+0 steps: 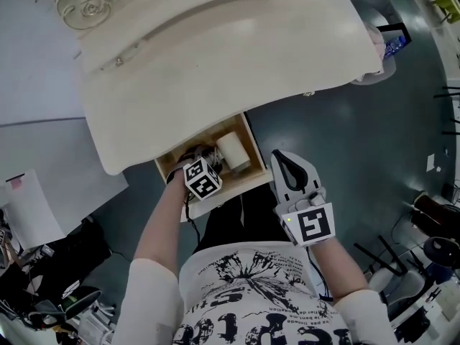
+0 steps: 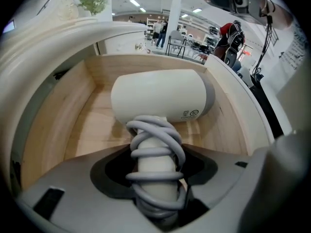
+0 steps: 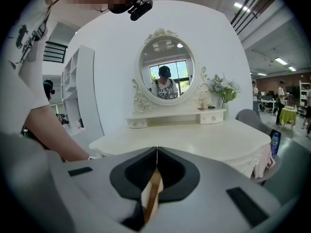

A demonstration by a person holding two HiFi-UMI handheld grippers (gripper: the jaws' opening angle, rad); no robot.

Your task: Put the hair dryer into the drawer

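Observation:
A white hair dryer (image 1: 232,151) lies in the open wooden drawer (image 1: 251,138) under the front of the cream dressing table (image 1: 215,56). My left gripper (image 1: 198,159) points steeply down into the drawer and is shut on the dryer's handle, which has the grey cord (image 2: 156,139) wound round it. In the left gripper view the dryer's barrel (image 2: 160,95) lies crosswise just over the drawer's floor (image 2: 97,120), beyond my left gripper (image 2: 157,153). My right gripper (image 1: 280,157) stands shut with nothing in it, just right of the drawer; in its own view the right gripper (image 3: 156,152) faces the table.
The table top overhangs the back of the drawer. An oval mirror (image 3: 166,76), flowers (image 3: 224,90) and small drawers stand at the table's far side. A grey chair (image 3: 250,118) with a bottle (image 3: 275,143) is at the right; cases and gear lie on the floor.

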